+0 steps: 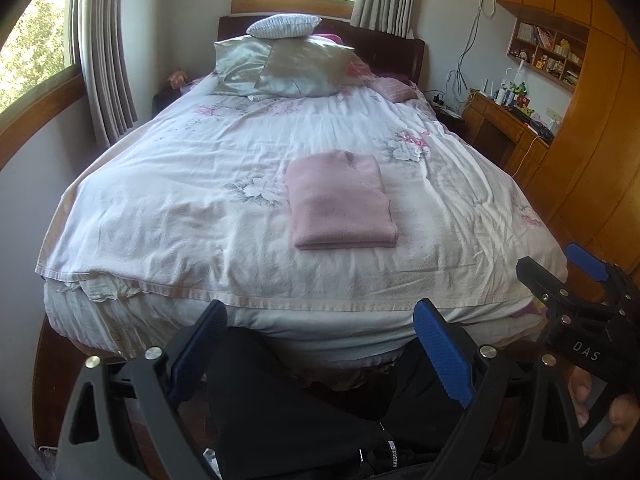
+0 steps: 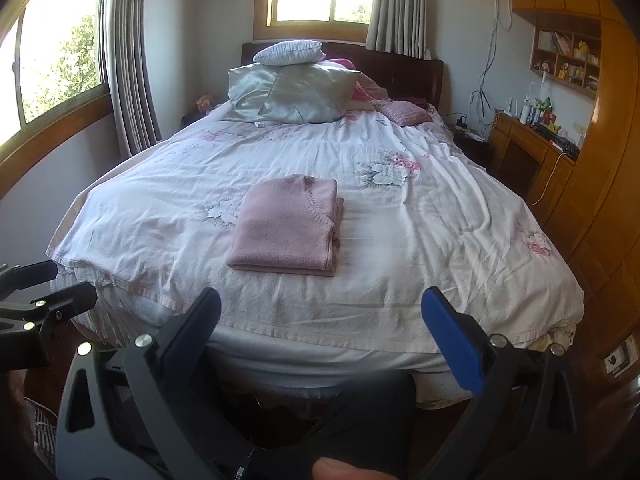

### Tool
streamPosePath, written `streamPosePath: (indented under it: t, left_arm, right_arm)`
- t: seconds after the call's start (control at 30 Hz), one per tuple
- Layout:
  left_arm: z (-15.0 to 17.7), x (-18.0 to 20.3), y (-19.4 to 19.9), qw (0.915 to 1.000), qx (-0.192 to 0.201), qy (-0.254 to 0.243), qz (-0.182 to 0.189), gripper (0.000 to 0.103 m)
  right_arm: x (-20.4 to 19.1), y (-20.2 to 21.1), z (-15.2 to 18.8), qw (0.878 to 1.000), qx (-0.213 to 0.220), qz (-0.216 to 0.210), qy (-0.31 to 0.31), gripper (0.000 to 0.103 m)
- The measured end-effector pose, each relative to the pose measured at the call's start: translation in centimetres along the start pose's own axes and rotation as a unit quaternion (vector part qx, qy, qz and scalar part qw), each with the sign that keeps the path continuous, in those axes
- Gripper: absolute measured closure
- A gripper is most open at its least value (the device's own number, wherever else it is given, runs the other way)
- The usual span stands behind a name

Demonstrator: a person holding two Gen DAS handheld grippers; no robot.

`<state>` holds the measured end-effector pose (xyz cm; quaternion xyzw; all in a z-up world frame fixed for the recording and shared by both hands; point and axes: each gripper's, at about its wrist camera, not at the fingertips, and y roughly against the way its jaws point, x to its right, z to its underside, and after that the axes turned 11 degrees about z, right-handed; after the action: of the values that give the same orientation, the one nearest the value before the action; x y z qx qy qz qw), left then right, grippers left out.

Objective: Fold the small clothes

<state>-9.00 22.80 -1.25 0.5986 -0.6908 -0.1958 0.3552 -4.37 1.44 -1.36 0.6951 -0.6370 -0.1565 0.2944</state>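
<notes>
A pink knit garment (image 1: pixel 340 200) (image 2: pixel 290 226) lies folded into a neat rectangle on the floral bedspread (image 1: pixel 200 184) (image 2: pixel 420 240), a little back from the foot of the bed. My left gripper (image 1: pixel 320 320) hangs open in front of the bed's foot edge, well short of the garment, with nothing between its blue pads. My right gripper (image 2: pixel 322 308) is also open and empty, held at the foot edge below the garment. The right gripper (image 1: pixel 560 268) shows at the right of the left wrist view; the left gripper's black frame (image 2: pixel 44 308) shows at the left of the right wrist view.
Silver pillows (image 1: pixel 280 64) (image 2: pixel 296 92) and a small striped cushion (image 1: pixel 284 26) are stacked at the headboard. A wooden desk (image 1: pixel 504 128) (image 2: pixel 532 156) and wardrobe (image 1: pixel 600 140) stand to the right of the bed. Curtained windows (image 1: pixel 32 48) lie left and behind. A person's dark-clothed legs (image 1: pixel 300 412) are below the grippers.
</notes>
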Motion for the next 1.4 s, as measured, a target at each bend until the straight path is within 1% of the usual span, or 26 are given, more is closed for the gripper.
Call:
streamPosePath:
  t: [1.0, 1.4]
  left_arm:
    - [-1.2, -0.4, -0.6, 0.9995, 0.001, -0.006, -0.029, 0.008]
    - [-1.8, -0.6, -0.5, 0.9992, 0.007, -0.005, -0.038, 0.008]
  right_arm:
    - [-0.2, -1.8, -0.7, 1.000, -0.002, -0.010, 0.012, 0.003]
    - [-0.2, -2.7, -1.5, 1.000, 0.000, -0.012, 0.016, 0.003]
